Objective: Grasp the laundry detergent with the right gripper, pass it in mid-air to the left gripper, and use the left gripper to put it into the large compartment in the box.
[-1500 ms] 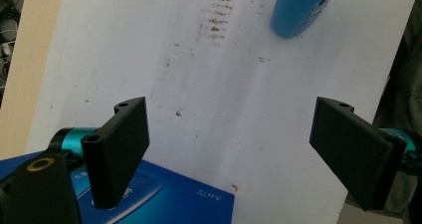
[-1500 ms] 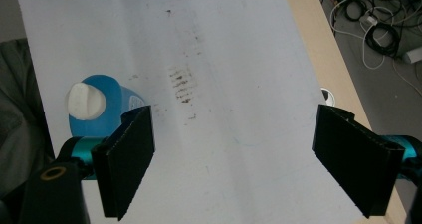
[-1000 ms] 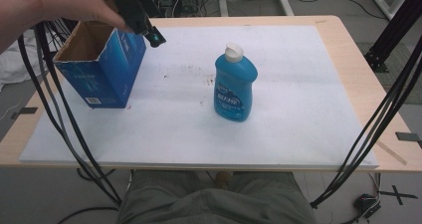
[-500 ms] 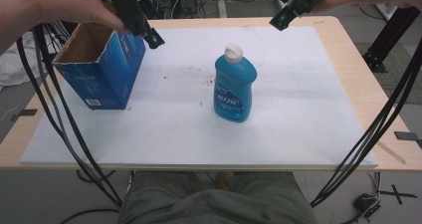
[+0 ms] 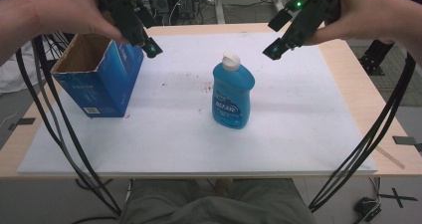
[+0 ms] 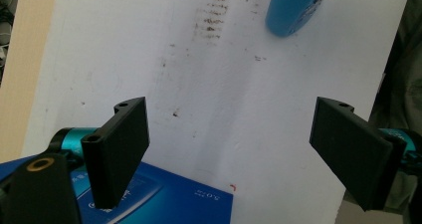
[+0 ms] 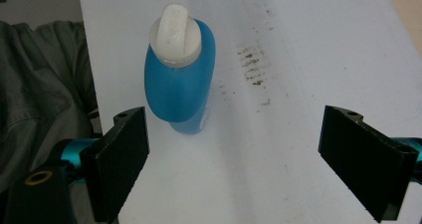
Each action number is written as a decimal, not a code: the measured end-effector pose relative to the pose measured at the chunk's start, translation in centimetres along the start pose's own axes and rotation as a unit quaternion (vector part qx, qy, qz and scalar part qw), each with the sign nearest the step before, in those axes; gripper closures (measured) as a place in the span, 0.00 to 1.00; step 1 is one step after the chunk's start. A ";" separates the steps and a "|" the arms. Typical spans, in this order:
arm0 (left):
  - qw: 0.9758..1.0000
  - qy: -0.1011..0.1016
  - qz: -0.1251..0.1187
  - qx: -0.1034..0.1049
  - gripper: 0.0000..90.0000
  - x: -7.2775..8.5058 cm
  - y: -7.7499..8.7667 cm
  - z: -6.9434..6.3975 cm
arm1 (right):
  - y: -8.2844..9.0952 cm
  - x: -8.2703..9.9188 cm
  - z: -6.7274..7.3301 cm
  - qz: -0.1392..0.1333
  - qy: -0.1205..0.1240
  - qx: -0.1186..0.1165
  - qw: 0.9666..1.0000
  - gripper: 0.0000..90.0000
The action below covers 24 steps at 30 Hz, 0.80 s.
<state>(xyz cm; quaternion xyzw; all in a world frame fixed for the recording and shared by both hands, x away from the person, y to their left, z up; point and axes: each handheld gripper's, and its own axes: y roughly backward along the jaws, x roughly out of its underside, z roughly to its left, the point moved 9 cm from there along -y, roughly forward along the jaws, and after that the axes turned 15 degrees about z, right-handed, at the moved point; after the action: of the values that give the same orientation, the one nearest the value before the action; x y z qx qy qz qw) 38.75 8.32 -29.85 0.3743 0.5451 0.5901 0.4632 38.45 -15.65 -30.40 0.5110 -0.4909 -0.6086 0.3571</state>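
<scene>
Covering the wooden table point(image 5: 356, 102), a stained white sheet point(image 5: 298, 129); both grippers' fingers point(image 6: 119, 149) spread, empty.

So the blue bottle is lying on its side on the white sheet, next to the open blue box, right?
Not quite: the blue bottle stands upright, white cap on top, as the high view shows. It is on the white sheet, beside the open blue box.

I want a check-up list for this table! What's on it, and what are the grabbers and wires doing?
Surface: white sheet on wooden table, brown smudges.
Job's things: blue bottle upright, white cap on; open blue box standing, apart from it.
Clutter: nothing seen.
Grippers: left gripper above box's corner, right gripper above the sheet; both open, empty.
Cables: black cables hang off both sides.
Surroundings: equipment behind the table; person's lap in front.
</scene>
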 end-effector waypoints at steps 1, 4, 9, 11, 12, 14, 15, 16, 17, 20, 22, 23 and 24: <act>1.000 -0.001 0.001 0.000 0.18 0.0 0.0 0.0 | -0.2 0.1 0.1 0.000 0.001 -0.001 1.000 0.14; 1.000 -0.001 0.000 0.001 0.18 0.1 0.0 0.1 | -0.7 0.2 0.2 0.004 -0.002 -0.004 1.000 0.13; 1.000 0.001 -0.002 0.002 0.18 0.2 0.1 0.3 | -1.2 0.2 0.6 0.004 0.002 -0.006 1.000 0.13; 1.000 0.001 -0.002 0.003 0.18 0.3 0.1 0.4 | -1.5 0.3 0.8 0.002 0.001 -0.007 1.000 0.13; 1.000 0.002 -0.004 0.003 0.18 0.3 0.1 0.4 | -1.6 0.3 0.9 0.001 0.000 -0.010 1.000 0.13; 1.000 0.002 -0.004 0.003 0.18 0.3 0.1 0.4 | -1.9 0.4 1.1 -0.001 -0.003 -0.012 1.000 0.14; 1.000 0.002 -0.003 0.004 0.18 0.4 0.1 0.5 | -2.0 0.5 1.2 -0.002 -0.004 -0.013 1.000 0.13; 1.000 0.003 -0.003 0.006 0.18 0.5 0.1 0.5 | -2.1 0.6 1.2 -0.003 -0.005 -0.013 1.000 0.13; 1.000 0.003 -0.003 0.005 0.18 0.5 0.1 0.5 | -2.3 0.6 1.4 -0.003 -0.009 -0.015 1.000 0.13; 1.000 0.003 -0.004 0.007 0.18 0.5 0.1 0.5 | -2.7 0.9 1.5 -0.004 -0.012 -0.017 1.000 0.13; 1.000 0.002 -0.005 0.007 0.18 0.4 0.1 0.5 | -3.0 1.0 1.6 -0.009 -0.015 -0.019 1.000 0.13; 1.000 0.002 -0.004 0.007 0.18 0.4 0.1 0.5 | -3.2 1.0 1.6 -0.011 -0.018 -0.019 1.000 0.13; 1.000 0.002 -0.004 0.007 0.18 0.4 0.1 0.5 | -3.2 1.0 1.6 -0.011 -0.018 -0.019 1.000 0.13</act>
<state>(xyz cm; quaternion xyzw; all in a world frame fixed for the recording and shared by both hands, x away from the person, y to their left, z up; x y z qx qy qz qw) 39.12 8.88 -29.71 0.3740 0.5518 0.5849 0.4621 36.85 -15.42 -33.72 0.4982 -0.4800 -0.6308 0.3513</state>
